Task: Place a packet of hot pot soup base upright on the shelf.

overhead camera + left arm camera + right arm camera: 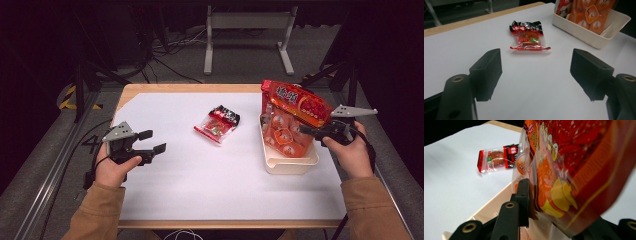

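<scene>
Two hand-held grippers, two snack packets, one tray on a white worktop (200,175).
Left hand-held gripper (152,141): jaws spread, empty. Right hand-held gripper (306,131): pinching one glossy red crinkled bag (297,102) above the cream rectangular plastic tray (290,165) of orange packs. Beyond: one small clear-and-red flat packet (217,122) mid-worktop.

A white tabletop (200,185) with a wooden edge carries a small red snack packet (217,123) near its middle and a cream tray (290,165) toward its right.

Small red-black snack packet (217,123) flat on white table (200,185), mid-table.
</scene>
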The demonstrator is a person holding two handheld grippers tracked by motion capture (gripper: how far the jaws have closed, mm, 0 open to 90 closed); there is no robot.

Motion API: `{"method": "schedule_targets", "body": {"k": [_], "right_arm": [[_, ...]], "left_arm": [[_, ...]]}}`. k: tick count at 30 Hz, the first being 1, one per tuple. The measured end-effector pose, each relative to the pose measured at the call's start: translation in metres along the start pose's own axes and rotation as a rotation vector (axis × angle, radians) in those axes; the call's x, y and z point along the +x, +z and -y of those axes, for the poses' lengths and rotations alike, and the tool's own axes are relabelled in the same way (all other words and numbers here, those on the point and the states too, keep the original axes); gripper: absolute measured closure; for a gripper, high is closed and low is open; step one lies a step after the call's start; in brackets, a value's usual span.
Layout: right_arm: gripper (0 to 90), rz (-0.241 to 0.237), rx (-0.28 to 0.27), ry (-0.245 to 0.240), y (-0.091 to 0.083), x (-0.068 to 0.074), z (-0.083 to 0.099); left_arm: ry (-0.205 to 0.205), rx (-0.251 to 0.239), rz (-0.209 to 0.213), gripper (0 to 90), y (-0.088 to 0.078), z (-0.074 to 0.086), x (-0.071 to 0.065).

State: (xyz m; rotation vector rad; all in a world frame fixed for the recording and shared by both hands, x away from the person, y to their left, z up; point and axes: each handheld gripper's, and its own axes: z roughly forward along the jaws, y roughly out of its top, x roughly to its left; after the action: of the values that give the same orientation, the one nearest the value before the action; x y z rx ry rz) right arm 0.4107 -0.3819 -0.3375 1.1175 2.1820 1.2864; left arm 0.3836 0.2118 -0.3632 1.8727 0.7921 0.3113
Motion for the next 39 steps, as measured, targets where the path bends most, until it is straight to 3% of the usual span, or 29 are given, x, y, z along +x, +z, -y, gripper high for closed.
{"method": "schedule_targets", "body": {"k": [8, 11, 19, 29, 39], "right_arm": [[69.8, 0.002, -0.009, -0.009, -0.001, 0.001, 0.003], [66.3, 0.026, -0.016, -0.015, -0.001, 0.001, 0.003], [39.3, 0.054, -0.093, 0.004, -0.009, 0.001, 0.004], [35.2, 0.108, -0.108, 0.031, -0.033, 0.003, 0.015], [35.3, 0.182, -0.160, 0.052, -0.061, 0.026, 0.025]], "left_arm": [[-0.008, -0.003, 0.006, 26.1, 0.002, 0.000, 0.000], [-0.012, -0.002, 0.003, 26.1, 0.001, 0.000, 0.001], [-0.005, -0.006, 0.004, 26.0, 0.001, 0.000, 0.002], [-0.007, -0.006, 0.011, 26.0, 0.004, 0.000, 0.002], [0.002, -0.005, 0.014, 26.0, 0.007, -0.002, 0.002]]}}
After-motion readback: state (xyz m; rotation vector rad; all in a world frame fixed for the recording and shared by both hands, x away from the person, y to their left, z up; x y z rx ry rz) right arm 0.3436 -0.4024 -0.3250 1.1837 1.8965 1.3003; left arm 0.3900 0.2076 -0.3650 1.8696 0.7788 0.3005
